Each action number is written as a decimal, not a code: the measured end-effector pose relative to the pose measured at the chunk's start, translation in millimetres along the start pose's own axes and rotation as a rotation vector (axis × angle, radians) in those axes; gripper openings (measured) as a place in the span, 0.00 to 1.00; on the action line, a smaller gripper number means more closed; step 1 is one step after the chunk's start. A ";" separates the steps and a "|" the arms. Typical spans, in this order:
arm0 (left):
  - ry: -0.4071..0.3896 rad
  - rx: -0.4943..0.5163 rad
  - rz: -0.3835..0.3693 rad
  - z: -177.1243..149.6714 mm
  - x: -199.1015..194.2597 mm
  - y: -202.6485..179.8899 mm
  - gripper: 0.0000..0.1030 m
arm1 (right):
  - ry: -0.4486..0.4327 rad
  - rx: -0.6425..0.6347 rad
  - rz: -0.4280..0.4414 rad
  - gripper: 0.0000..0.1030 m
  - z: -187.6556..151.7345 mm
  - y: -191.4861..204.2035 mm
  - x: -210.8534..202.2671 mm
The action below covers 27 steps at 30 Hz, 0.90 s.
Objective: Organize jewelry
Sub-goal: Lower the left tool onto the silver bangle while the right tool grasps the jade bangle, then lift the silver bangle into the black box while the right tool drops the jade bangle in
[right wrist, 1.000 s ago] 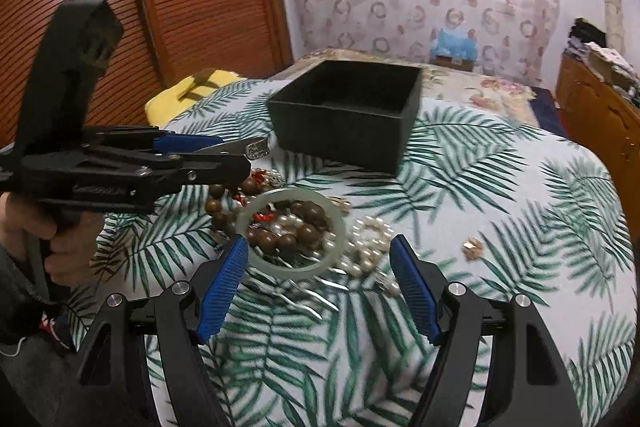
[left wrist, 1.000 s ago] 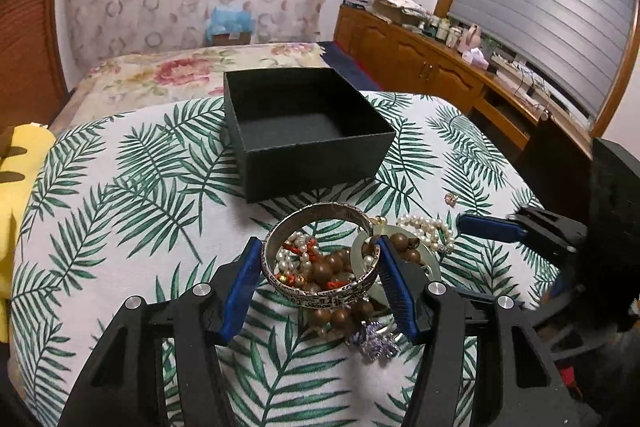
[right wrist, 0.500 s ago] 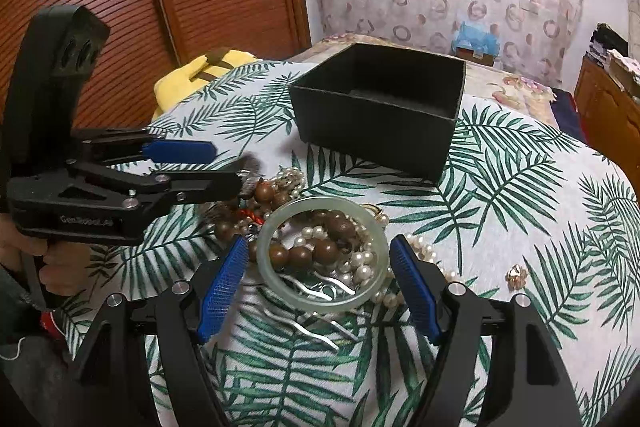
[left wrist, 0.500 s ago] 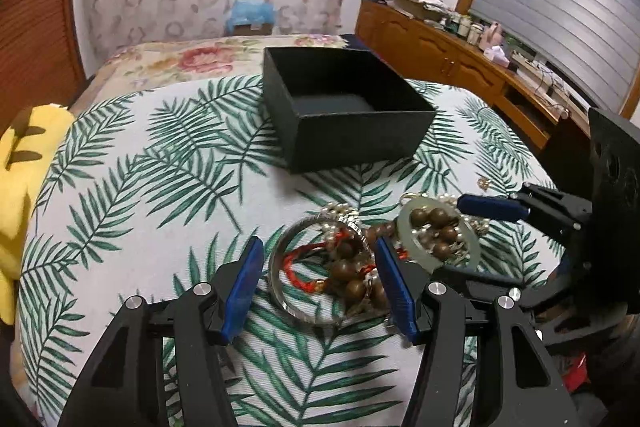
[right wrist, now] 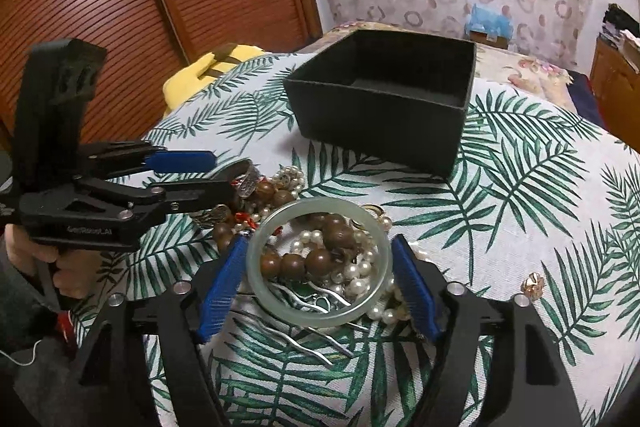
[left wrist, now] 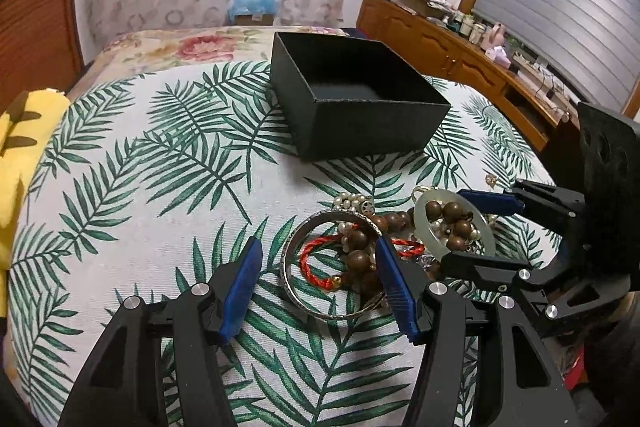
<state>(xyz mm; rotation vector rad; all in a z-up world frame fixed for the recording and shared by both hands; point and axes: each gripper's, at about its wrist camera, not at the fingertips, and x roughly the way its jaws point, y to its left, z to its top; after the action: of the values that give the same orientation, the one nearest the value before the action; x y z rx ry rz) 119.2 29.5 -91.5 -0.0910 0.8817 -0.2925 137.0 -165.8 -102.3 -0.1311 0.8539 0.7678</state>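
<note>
Presently: right gripper (right wrist: pixel 316 283), fingers apart, brackets pale green jade bangle (right wrist: pixel 318 261); left gripper (left wrist: pixel 316 279), apart, straddles silver bangle (left wrist: pixel 334 267). Contact perhaps none. Close squarely; black open box (right wrist: pixel 384 103) ahead.

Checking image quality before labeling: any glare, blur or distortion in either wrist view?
Left wrist: strong fisheye bending with dark corner vignette; warm dim light; silver bangle sharp; black box interior dark. Right wrist: same barrel distortion; soft sheen on jade bangle, no blown glare; nothing visibly motion-blurred.
</note>
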 end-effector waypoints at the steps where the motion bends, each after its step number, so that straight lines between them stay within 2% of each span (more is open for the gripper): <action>1: -0.001 -0.001 -0.001 0.0 -0.4 -0.2 0.55 | -0.002 -0.009 -0.006 0.72 -0.3 1.6 -0.6; 10: -0.041 0.003 -0.028 -2.1 -13.9 -4.3 0.58 | -0.039 -0.039 -0.051 0.72 -4.0 6.2 -16.9; 11: -0.034 0.010 -0.034 -2.9 -13.0 -6.2 0.60 | -0.041 -0.039 -0.052 0.72 -4.6 6.4 -18.5; 15: 0.007 0.025 -0.017 -6.3 -2.6 -10.1 0.61 | -0.053 -0.030 -0.054 0.72 -5.4 3.8 -24.2; 18: 0.012 -0.002 -0.031 -6.8 -0.7 -5.3 0.61 | -0.058 -0.027 -0.054 0.72 -5.5 3.2 -26.9; 19: 0.014 -0.008 -0.038 -6.8 -0.5 -4.3 0.60 | -0.059 -0.029 -0.054 0.72 -5.5 3.8 -27.3; 21: 0.017 -0.009 -0.053 -7.2 -0.3 -3.2 0.53 | -0.061 -0.029 -0.050 0.72 -5.8 4.2 -28.4; 27: -0.006 0.003 -0.017 -9.1 -5.2 -4.5 0.53 | -0.062 -0.026 -0.049 0.72 -6.5 6.0 -28.1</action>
<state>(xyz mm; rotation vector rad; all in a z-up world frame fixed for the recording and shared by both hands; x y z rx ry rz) 108.1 27.1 -92.5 -0.0968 0.8750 -0.3094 117.5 -179.7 -85.3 -0.1496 0.7795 0.7338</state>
